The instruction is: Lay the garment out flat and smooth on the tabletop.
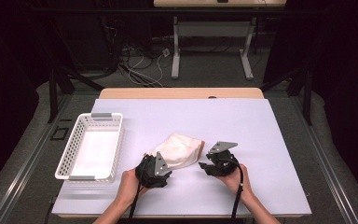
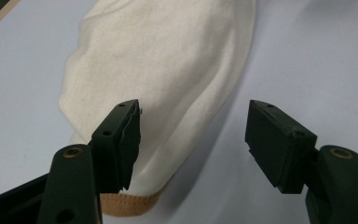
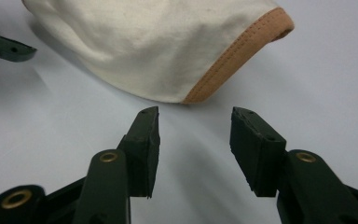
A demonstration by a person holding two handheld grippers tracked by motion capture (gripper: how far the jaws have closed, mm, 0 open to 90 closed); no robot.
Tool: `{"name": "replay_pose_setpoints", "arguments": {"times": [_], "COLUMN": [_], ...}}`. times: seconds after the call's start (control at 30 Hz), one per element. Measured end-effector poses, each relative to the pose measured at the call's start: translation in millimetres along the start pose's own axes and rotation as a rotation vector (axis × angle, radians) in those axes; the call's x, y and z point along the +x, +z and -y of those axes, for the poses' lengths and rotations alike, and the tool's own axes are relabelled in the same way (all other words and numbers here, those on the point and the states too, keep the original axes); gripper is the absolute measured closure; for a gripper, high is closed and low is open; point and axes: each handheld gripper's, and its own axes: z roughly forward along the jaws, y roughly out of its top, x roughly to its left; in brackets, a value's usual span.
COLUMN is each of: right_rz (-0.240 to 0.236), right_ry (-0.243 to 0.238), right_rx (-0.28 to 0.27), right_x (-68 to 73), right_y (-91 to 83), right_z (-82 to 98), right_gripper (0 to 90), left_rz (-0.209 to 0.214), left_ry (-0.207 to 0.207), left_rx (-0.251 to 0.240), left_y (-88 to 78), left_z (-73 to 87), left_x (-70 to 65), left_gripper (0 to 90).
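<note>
A cream cloth bag (image 1: 179,149) with a tan stitched hem lies crumpled at the middle of the white table. My left gripper (image 1: 158,158) is at its near left end. In the left gripper view the gripper (image 2: 193,112) is open: the left jaw lies over the cloth (image 2: 168,60) and the right jaw stands over bare table, with no pad pressing. My right gripper (image 1: 205,164) is just right of the bag. It (image 3: 196,116) is open and empty, a little short of the tan hem (image 3: 235,51).
A white plastic basket (image 1: 120,140) stands empty at the table's left side. The white table cover (image 1: 261,140) stretches bare to the right and behind the bag. A tip of the other gripper's jaw (image 3: 4,49) shows at the left of the right gripper view.
</note>
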Motion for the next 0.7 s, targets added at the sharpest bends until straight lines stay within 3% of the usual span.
{"name": "replay_pose_setpoints", "arguments": {"times": [0.23,0.3,0.37,0.43,0.57,0.63,0.7], "right_rz": [-0.005,-0.002,-0.004,-0.002,-0.007,-0.012,-0.009], "right_ry": [-0.004,0.001,-0.002,0.002,-0.003,-0.008,-0.005], "right_rx": [0.017,-0.012,-0.003,0.0,0.011,0.018,0.008], "right_x": [2.8,2.1,0.8,-0.2,-1.1,-1.7,-2.0], "right_y": [-0.7,-1.7,-3.8,-2.9,-1.6,-3.2,-4.5], "right_z": [-3.7,-4.1,-3.8,-2.6,-0.2,0.5,1.7], "right_gripper": [52.0,52.0,52.2,52.2,52.4,52.4,52.5], "left_rz": [-0.004,0.025,0.037,0.001,0.041,0.08,0.091], "left_ry": [-0.036,-0.081,-0.092,-0.079,-0.107,-0.121,-0.123], "left_rx": [0.001,-0.027,-0.039,-0.028,-0.042,-0.049,-0.064], "left_y": [22.0,25.2,26.8,28.0,22.3,17.5,12.2], "left_z": [-8.3,-7.2,-5.6,-4.0,-2.0,-2.1,-3.5], "left_x": [0.8,4.1,6.7,8.1,11.9,11.1,9.5], "left_gripper": [43.5,49.8,58.6,72.1,86.1,87.3,87.5]}}
